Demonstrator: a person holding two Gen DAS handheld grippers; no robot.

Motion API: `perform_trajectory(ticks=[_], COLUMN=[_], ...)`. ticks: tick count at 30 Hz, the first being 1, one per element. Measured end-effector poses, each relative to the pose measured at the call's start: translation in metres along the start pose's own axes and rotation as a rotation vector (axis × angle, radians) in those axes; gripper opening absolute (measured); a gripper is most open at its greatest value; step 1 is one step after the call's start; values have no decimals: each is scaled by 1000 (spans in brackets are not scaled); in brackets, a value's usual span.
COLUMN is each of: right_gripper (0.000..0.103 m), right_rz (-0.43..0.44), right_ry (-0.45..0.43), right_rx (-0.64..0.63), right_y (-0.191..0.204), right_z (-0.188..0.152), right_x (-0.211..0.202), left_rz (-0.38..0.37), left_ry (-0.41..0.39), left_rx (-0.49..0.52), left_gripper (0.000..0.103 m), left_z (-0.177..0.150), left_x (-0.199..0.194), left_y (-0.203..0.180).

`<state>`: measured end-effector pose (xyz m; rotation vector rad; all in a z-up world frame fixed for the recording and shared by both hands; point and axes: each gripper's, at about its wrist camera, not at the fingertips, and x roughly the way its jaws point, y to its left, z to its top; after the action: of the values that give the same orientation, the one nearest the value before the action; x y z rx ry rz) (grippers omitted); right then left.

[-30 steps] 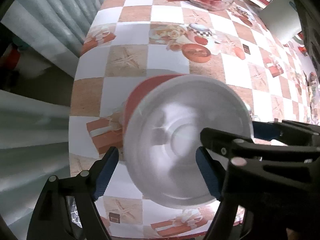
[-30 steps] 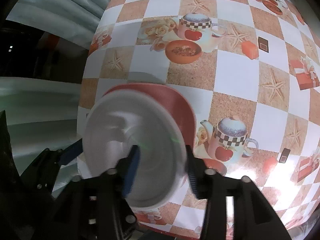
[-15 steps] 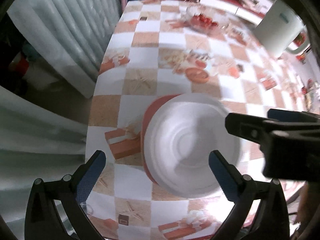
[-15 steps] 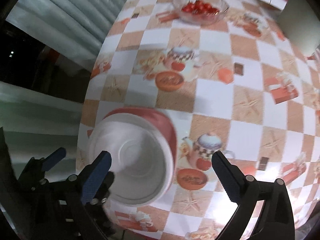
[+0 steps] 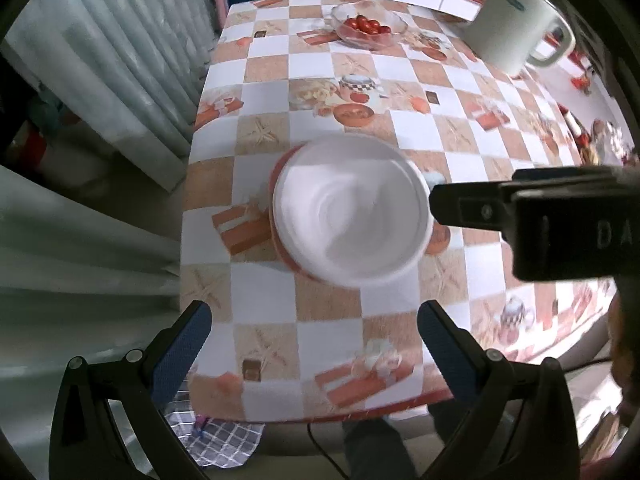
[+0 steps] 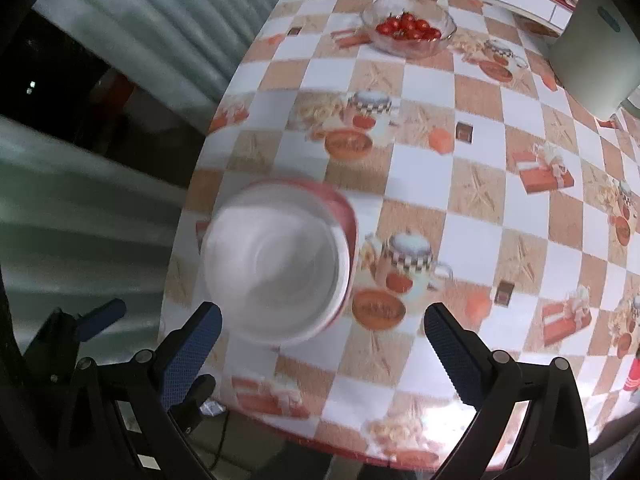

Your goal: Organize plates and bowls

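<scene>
A white bowl (image 5: 352, 210) sits inside a red bowl (image 5: 276, 184) near the table's near-left corner; only the red rim shows. The stack also shows in the right wrist view, white bowl (image 6: 276, 260) in red bowl (image 6: 346, 212). My left gripper (image 5: 312, 344) is open and empty, held above and in front of the stack. My right gripper (image 6: 322, 344) is open and empty, just to the right of the stack; its black body (image 5: 560, 216) shows at the right of the left wrist view.
A checkered tablecloth (image 5: 400, 148) covers the table. A glass bowl of cherry tomatoes (image 5: 368, 30) stands at the far end, also in the right wrist view (image 6: 408, 30). A white appliance (image 5: 516, 28) stands at the far right. Curtains (image 5: 108, 60) hang left of the table edge.
Both grippers let go of the white bowl, opened wide and pulled back and up from the stack. The white bowl now rests inside the red bowl.
</scene>
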<state>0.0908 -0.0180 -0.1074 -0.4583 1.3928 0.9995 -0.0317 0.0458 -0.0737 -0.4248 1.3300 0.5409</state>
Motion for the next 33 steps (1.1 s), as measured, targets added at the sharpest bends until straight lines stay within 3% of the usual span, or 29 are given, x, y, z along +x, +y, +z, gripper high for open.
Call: perform_trajectory(ticks=[6, 11, 18, 33], right_gripper=[102, 102, 102, 102], right_rz=[69, -63, -62, -87], right_ry=[88, 64, 78, 74], right_rx=[15, 32, 56, 56], right_y=[2, 4, 6, 13], right_z=[-21, -37, -52, -49], right_x=[-5, -17, -21, -26], left_rz=[32, 30, 24, 28], left_ry=[26, 53, 73, 64], left_rx=[19, 24, -2, 9], left_gripper=[103, 103, 103, 103], left_z=[-20, -31, -40, -36], left_x=[-17, -28, -35, -41], left_y=[-4, -7, -10, -10])
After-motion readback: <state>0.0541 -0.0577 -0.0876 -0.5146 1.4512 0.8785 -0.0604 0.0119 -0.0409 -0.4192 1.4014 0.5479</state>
